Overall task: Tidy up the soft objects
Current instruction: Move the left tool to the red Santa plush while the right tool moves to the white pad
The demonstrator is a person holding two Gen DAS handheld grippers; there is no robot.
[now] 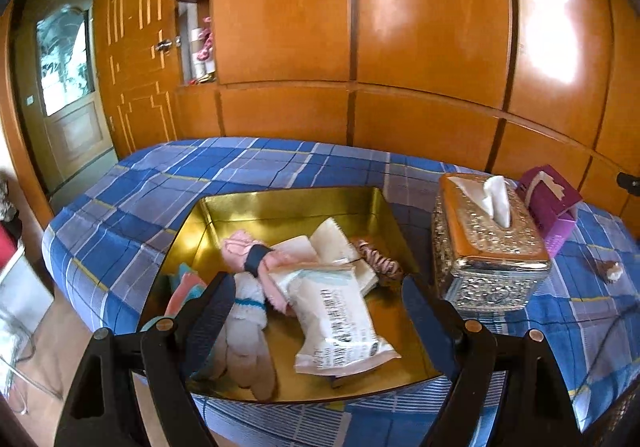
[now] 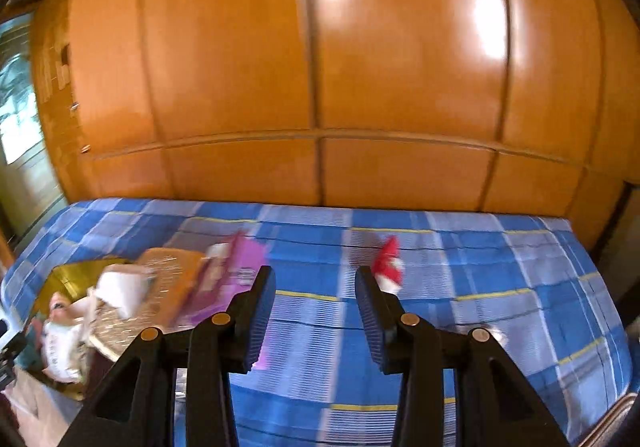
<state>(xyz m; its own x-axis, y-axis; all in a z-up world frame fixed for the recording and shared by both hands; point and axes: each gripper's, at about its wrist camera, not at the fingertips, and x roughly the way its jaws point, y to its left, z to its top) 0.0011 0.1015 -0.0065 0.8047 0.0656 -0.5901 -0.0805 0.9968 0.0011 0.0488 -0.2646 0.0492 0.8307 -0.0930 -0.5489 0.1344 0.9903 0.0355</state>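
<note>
My right tool [image 2: 315,311], open and empty, should line up squarely on the red toy [image 2: 388,265] on the bed [image 2: 500,327] before closing gently.

Blue-white plaid bedsheet [image 1: 280,163] with thin yellow lines. Shiny gold metal tray [image 1: 288,207]. Pink fuzzy glove [image 1: 240,247], dark wristband. Embossed silver tissue box [image 1: 480,287], orange-brown top. Purple cardboard tissue carton [image 1: 556,207]. Small red-white soft item [image 2: 390,263].

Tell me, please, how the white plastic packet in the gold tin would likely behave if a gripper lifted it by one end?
The white plastic packet looks crinkled and soft-filled, so it would probably sag rather than stay stiff. Its glossy film may be slippery between the pads. It lies across other items in the gold tin, so lifting it might disturb them.
</note>
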